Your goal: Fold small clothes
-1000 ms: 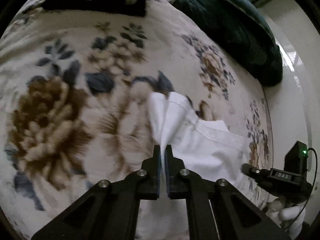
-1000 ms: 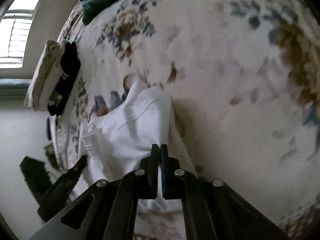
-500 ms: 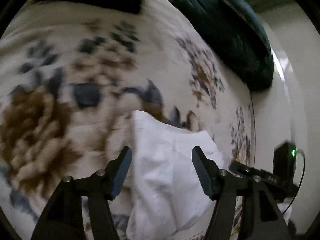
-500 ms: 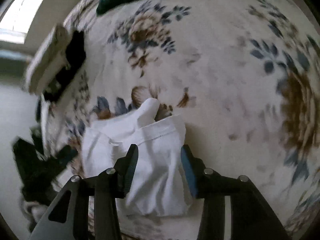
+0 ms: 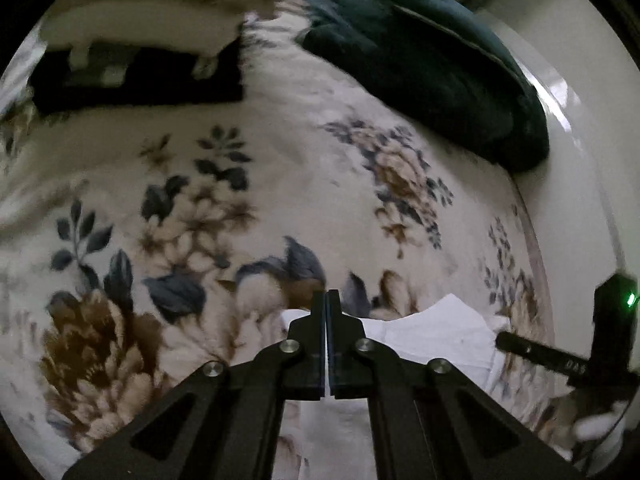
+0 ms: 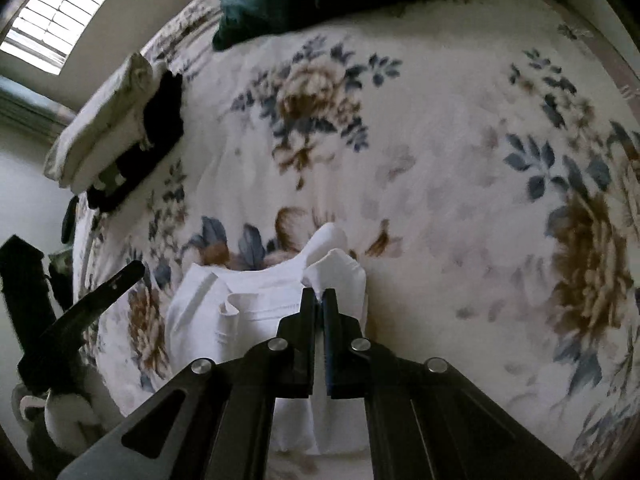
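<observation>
Left gripper (image 5: 327, 304): fingers pressed together, a sliver of white cloth showing in the slit between them, so it is clamped on the white garment (image 5: 436, 336). In the left wrist view the garment shows only as a low white patch to the right of the fingers, lying on the floral blanket (image 5: 280, 184).

Right gripper (image 6: 319, 300): fingers nearly together, pinching a puckered edge of the white garment (image 6: 260, 304). This view shows more of the cloth: a raised flap beyond the fingertips, a stitched hem line, a small curl on the left part.

Each view catches the other gripper at its edge: the right one low at the right of the left wrist view, the left one low at the left of the right wrist view.

Farther off: a pale folded stack (image 6: 100, 128) on a black garment (image 6: 160, 128) near the blanket's far side, and a dark green blanket (image 5: 432, 64) heaped beyond. Only the right wrist view shows the window (image 6: 56, 12).
</observation>
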Motion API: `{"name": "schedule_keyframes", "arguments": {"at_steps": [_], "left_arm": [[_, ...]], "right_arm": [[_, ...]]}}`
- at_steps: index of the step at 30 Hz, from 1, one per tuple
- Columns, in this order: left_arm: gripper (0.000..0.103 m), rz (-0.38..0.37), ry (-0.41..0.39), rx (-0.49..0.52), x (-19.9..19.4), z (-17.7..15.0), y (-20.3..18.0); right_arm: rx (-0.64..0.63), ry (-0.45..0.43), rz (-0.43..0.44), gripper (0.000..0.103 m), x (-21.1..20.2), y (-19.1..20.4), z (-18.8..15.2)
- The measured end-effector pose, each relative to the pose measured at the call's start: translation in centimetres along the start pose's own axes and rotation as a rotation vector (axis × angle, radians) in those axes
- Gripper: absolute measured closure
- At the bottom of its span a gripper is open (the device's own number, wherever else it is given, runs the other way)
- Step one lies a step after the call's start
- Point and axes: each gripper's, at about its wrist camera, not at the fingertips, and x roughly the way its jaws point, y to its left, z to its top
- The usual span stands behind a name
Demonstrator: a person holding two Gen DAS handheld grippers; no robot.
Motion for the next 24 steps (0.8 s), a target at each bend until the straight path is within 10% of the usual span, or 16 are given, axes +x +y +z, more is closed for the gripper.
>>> {"name": "schedule_keyframes", "arguments": {"at_steps": [4, 6, 8, 13, 18, 20, 24], "left_arm": [[0.084, -0.048, 0.079, -0.153, 0.7, -1.1, 3.5], [0.046, -0.068, 0.102, -0.251, 0.0, -3.5, 5.3], [0.04, -0.163, 0.072, -0.366, -1.8, -7.0, 6.7], [0.04, -0.267, -0.011, -0.607, -4.4, -16.8, 6.9], [0.04, -0.311, -0.009, -0.726, -0.2, -22.2, 3.3], [0.04, -0.202, 0.013, -0.761, 0.6, -22.4, 2.3], [0.04, -0.058, -0.142, -0.679, -3.4, -20.5, 0.7]], "right_arm": [[0.041, 0.213, 0.063, 0.095, 3.8, -1.5, 1.6], [0.013, 0.243, 0.127, 0.063, 3.7, -1.7, 2.2], [-0.089, 0.256, 0.136, 0.018, 2.9, -1.0, 2.9], [-0.336, 0.422, 0.213, 0.016, 5.5, 1.8, 4.1], [-0.325, 0.578, 0.27, 0.015, 12.6, 2.4, 5.9], [-0.356, 0.519, 0.131, 0.015, 12.9, 2.7, 6.4], [-0.362, 0.352, 0.163, 0.015, 7.0, 2.2, 5.6]]}}
